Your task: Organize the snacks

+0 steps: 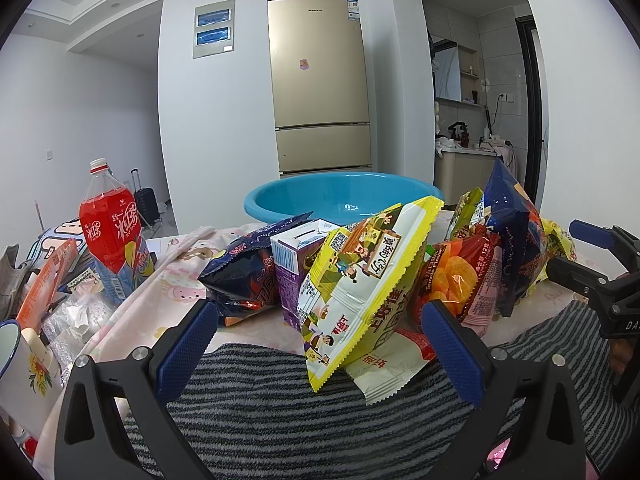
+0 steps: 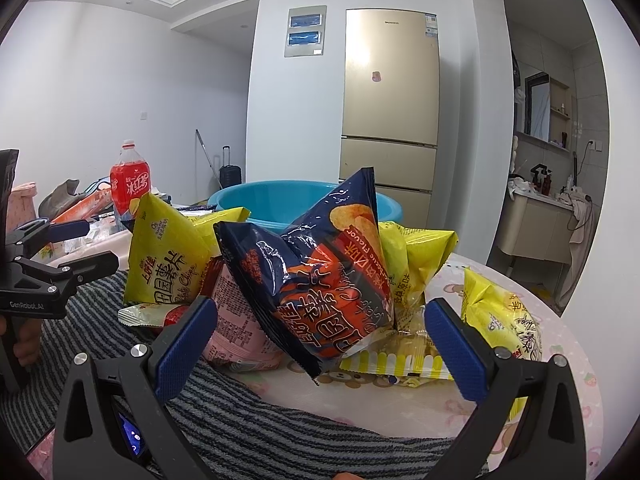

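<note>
Gaping empty, both claws: left claw (image 1: 320, 344) before yellow bag (image 1: 360, 280), right claw (image 2: 320, 344) before blue bag (image 2: 320, 276).

1. A gold three-door refrigerator (image 1: 320, 84) stands against the white back wall, a small sticker on its upper door.
2. A grey wall panel (image 1: 213, 29) with two blue windows hangs to its left.
3. A dark suitcase (image 1: 145, 198) stands upright on the floor.
4. Through the archway, a bathroom vanity (image 2: 536, 224) holds bottles, a towel draped beside it.
</note>
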Available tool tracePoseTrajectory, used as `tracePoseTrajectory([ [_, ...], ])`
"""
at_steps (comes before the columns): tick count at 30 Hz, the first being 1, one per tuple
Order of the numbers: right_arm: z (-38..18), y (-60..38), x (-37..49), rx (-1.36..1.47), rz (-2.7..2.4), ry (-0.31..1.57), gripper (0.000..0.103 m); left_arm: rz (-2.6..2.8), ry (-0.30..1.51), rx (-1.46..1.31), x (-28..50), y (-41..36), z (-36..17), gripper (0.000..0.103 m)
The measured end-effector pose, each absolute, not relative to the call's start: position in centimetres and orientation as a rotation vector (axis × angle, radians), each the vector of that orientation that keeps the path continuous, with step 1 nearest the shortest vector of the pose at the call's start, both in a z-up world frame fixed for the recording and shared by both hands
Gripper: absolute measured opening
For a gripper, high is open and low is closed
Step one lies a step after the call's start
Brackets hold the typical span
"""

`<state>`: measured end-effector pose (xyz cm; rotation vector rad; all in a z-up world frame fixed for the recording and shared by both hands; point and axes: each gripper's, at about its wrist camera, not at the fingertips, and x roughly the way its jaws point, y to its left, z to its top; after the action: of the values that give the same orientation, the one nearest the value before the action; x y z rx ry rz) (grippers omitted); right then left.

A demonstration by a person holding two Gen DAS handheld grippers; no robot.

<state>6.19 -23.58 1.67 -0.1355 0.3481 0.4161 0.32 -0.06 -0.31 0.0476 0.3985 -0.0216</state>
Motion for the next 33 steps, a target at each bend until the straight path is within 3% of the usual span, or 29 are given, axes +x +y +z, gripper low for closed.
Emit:
tracePoseTrajectory([
  [33, 1.6, -23.9, 6.2, -0.137, 0.420, 0.365, 0.103, -0.074, 0.428, 0.066, -0.1, 0.0, 1.3, 0.103],
])
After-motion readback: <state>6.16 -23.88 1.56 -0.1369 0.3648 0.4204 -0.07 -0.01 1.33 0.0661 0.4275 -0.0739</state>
